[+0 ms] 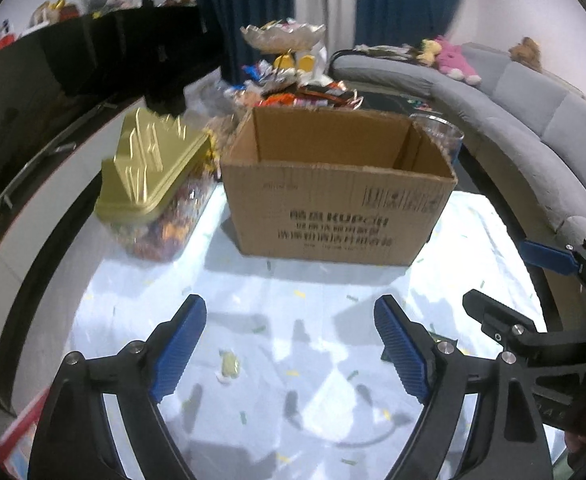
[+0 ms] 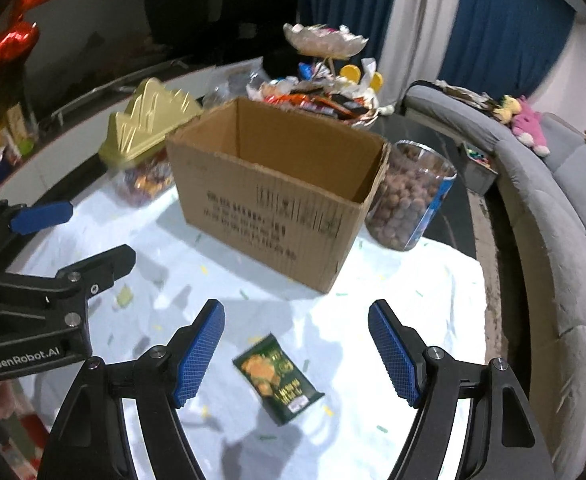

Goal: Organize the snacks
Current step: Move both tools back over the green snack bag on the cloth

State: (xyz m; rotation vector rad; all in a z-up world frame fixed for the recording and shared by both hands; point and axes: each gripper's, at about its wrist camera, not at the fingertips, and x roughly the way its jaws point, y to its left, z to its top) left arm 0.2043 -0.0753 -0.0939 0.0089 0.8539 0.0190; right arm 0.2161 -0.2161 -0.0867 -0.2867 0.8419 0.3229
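Note:
An open, empty-looking cardboard box [image 1: 333,204] [image 2: 269,200] stands on the pale cloth. A green snack packet [image 2: 279,376] lies flat on the cloth, below and between the fingers of my right gripper [image 2: 296,316], which is open and not touching it. My left gripper [image 1: 291,312] is open wide above bare cloth, with a small yellow-green candy [image 1: 229,364] [image 2: 124,295] lying just inside its left finger. Each gripper shows in the other's view: the right gripper [image 1: 497,274] at the right edge, the left gripper [image 2: 99,230] at the left edge.
A clear jar with a gold lid [image 1: 153,168] [image 2: 149,128] stands left of the box, and a jar of brown balls [image 2: 409,196] right of it. Behind them is a snack pile under a tiered dish [image 1: 293,84] [image 2: 325,92]. A grey sofa [image 2: 553,220] curves along the right.

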